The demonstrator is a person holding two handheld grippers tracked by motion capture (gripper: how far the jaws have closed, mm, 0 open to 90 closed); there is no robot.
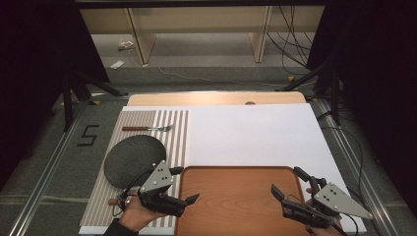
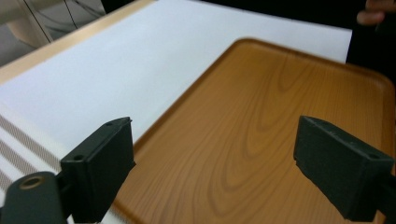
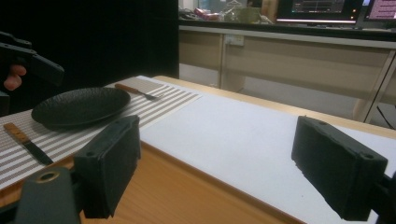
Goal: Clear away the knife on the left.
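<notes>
Grey floor (image 1: 59, 167), wooden shelving (image 1: 196, 29), black curtains (image 1: 29, 59).

Lab or recording bay: black curtains (image 1: 29, 59) flank the table (image 1: 216, 99); behind it, loose cables (image 1: 290, 44) on the floor, tripod legs (image 1: 74, 88), monitors (image 3: 322, 9) on a bench.

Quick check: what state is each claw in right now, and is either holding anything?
Left claw: open, holding nothing, over the left edge of the wooden tray.
Right claw: open, holding nothing, at the tray's right side.
</notes>
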